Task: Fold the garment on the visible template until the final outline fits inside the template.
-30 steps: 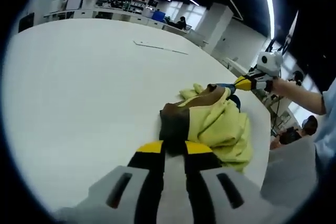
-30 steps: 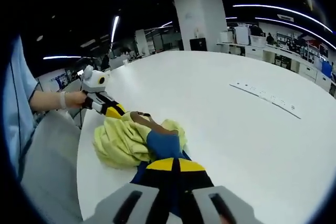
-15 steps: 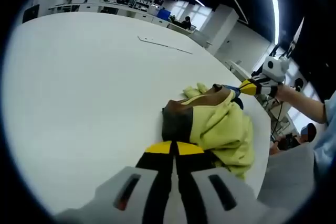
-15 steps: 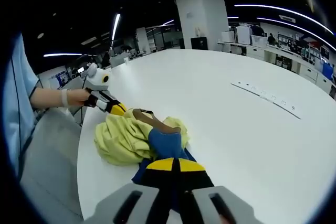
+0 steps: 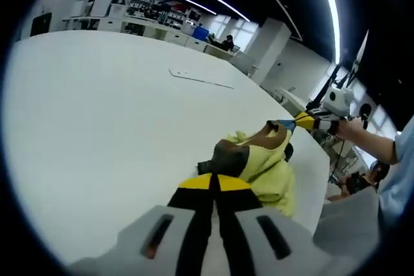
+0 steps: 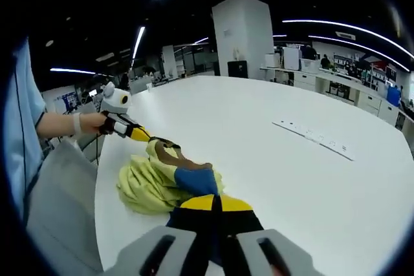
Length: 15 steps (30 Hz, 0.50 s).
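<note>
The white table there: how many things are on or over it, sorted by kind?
Garments: 1, a bunched yellow garment with brown and blue patches.
Handheld grippers: 2, the left gripper and the right gripper, each shut on the cloth.
Pale marked strips: 1, the strip lying flat on the white table.
Total: 4

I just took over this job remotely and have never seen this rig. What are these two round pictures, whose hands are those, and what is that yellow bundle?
No robot arm here: a person holds a two-jaw gripper in each hand, and a fisheye camera rides on each.

In the left gripper view, the left gripper rises from the bottom, shut on the crumpled pale yellow garment with brown and blue parts. The right gripper comes in from the right, pinching the garment's far end.

The right gripper view shows the reverse: the same garment, the person's hand holding the left gripper.

The garment lies bunched near the edge of the large white table, not yet folded.
</note>
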Available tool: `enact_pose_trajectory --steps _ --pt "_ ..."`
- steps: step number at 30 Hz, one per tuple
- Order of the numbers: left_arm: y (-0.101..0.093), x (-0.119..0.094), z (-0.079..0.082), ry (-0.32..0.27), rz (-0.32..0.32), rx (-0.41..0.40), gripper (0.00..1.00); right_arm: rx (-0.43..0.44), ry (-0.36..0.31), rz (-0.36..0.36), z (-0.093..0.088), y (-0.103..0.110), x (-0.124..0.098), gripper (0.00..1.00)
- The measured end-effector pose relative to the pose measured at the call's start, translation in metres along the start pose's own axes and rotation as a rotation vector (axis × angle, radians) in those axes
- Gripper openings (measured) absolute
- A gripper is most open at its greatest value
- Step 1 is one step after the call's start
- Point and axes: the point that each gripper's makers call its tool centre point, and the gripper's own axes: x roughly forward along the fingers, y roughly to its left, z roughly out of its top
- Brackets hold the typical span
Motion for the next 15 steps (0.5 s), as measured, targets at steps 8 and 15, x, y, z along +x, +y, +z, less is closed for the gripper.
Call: enact_pose_trajectory --steps 8,15 --pt "-0.012 -0.013 0.041 -0.036 -0.006 0.108 0.0 -0.025 -0.073 -0.057 0.027 -0.004 -0.03 0.0" --pt "-0.028 -0.027 0.084 -0.092 -0.023 0.182 0.0 -0.051 -0.167 -0.104 0.061 -0.007 -0.054 0.0"
